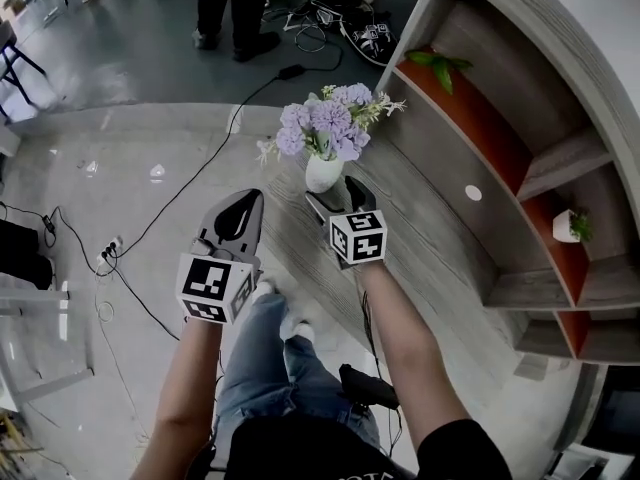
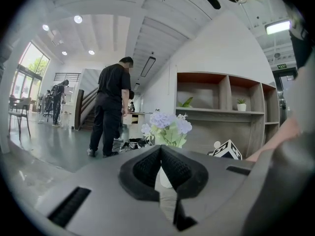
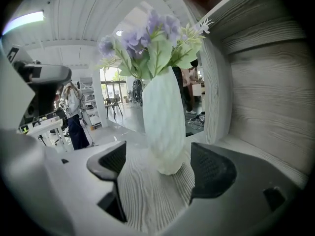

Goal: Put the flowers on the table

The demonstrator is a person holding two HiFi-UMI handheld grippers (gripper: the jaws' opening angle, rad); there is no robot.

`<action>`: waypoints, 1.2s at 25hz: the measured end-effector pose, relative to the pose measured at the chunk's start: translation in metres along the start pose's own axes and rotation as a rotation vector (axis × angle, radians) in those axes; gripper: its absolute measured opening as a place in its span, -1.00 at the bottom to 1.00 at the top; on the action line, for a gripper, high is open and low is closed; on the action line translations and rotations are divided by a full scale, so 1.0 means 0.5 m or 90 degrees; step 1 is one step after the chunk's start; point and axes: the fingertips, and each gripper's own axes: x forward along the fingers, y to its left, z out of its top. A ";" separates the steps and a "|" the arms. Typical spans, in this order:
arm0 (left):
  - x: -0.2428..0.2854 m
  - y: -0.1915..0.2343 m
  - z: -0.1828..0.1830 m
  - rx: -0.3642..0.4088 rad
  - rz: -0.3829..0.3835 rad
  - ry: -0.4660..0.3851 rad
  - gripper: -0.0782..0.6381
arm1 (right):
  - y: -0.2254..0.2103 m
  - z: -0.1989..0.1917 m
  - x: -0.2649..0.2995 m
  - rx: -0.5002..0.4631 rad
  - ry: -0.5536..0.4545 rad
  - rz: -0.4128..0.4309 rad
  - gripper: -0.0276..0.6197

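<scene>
- Jaws: the right gripper (image 3: 160,168) stands wide open, a pad on each side of the vase (image 3: 165,122), neither touching it. The left gripper (image 2: 161,156) is closed tip to tip and empty.
- Flowers (image 1: 330,126): upright in the vase near the far end of the wood-grain surface (image 1: 420,238); this fits both just set down and about to be lifted.
- Handling: probably light, top-heavy, smooth and breakable; grip the vase body, not the soft stems.
- Room: the shelf unit (image 1: 520,158) crowds the right; the left edge is open.
</scene>
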 end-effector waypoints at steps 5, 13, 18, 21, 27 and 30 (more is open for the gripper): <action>-0.005 -0.011 0.022 -0.022 0.005 -0.026 -0.75 | 0.010 0.005 -0.047 -0.038 0.027 -0.005 0.32; -0.043 -0.025 0.056 -0.040 0.029 -0.051 -0.75 | 0.054 0.045 -0.129 0.026 0.018 0.059 0.31; -0.074 -0.040 0.078 -0.041 0.050 -0.064 -0.76 | 0.089 0.081 -0.190 0.036 -0.003 0.077 0.27; -0.090 -0.054 0.088 -0.048 0.056 -0.074 -0.76 | 0.095 0.104 -0.236 0.035 -0.027 0.070 -0.06; -0.110 -0.090 0.103 -0.044 0.060 -0.083 -0.75 | 0.115 0.123 -0.319 -0.029 -0.038 0.068 -0.42; -0.118 -0.112 0.112 -0.033 0.057 -0.086 -0.75 | 0.108 0.153 -0.365 -0.045 -0.079 0.030 -0.78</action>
